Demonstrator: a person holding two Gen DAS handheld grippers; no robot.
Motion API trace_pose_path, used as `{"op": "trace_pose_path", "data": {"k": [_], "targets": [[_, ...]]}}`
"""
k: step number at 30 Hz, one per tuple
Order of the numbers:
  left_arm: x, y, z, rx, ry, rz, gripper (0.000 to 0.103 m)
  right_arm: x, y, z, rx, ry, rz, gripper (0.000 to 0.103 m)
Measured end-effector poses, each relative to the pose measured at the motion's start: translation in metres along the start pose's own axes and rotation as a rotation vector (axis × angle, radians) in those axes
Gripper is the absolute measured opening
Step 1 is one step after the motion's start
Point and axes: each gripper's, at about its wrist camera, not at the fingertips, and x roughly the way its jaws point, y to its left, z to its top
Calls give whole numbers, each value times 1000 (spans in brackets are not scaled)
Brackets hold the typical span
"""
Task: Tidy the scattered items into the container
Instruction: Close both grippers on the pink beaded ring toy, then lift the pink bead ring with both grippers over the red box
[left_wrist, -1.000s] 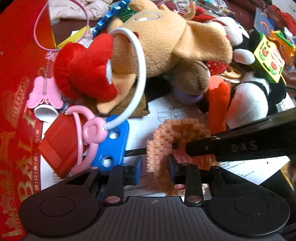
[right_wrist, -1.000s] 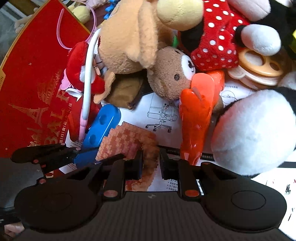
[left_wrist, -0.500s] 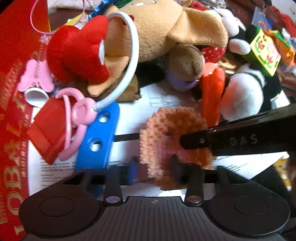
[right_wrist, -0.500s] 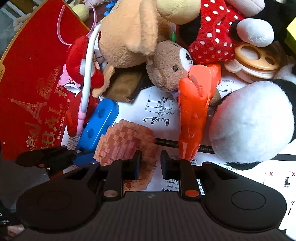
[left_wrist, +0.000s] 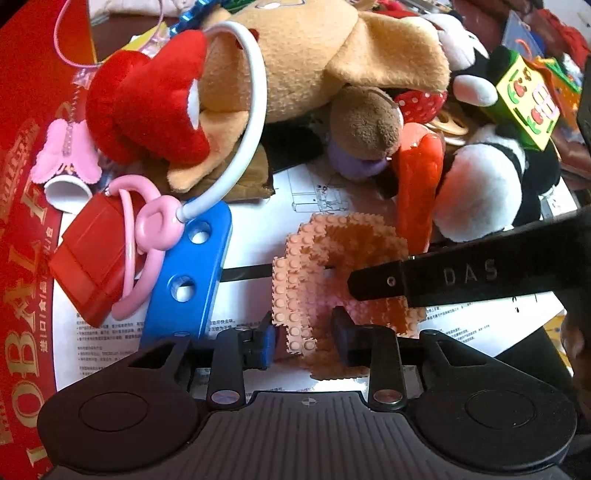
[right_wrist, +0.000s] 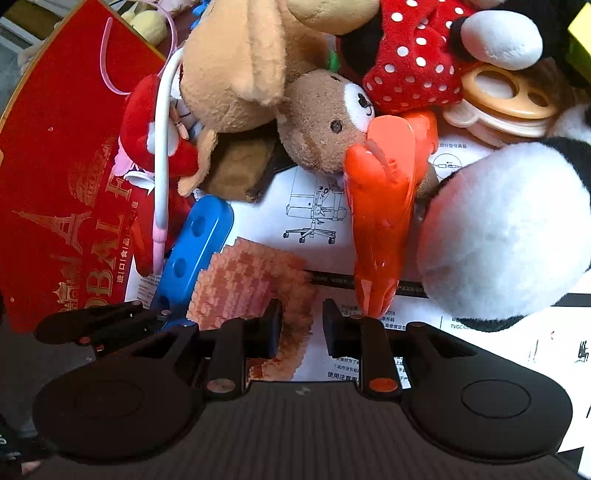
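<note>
Left wrist view: left gripper (left_wrist: 303, 338) spread part-way around the near edge of the pink studded ring (left_wrist: 332, 273), which lies on the instruction sheet (left_wrist: 258, 206); grip not visibly closed. Plush toys (left_wrist: 314, 55), blue bar (left_wrist: 188, 280), orange piece (left_wrist: 419, 192) lie loose. Right wrist view: right gripper (right_wrist: 301, 325) likewise parted over the ring's far edge, holding nothing firmly. Judgement: tidying barely begun; container not identifiable.
</note>
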Motion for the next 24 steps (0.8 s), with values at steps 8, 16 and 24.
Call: {"op": "trace_pose_path", "data": {"k": [8, 16, 24], "targets": [[-6, -10, -4, -35, -24, 43, 22, 0, 8, -3, -42, -13, -19, 23], [-16, -16, -3, -20, -54, 61, 21, -9, 13, -5, -51, -46, -13, 24], [-28, -22, -1, -14, -83, 70, 21, -23, 17, -6, -60, -79, -7, 24]]}}
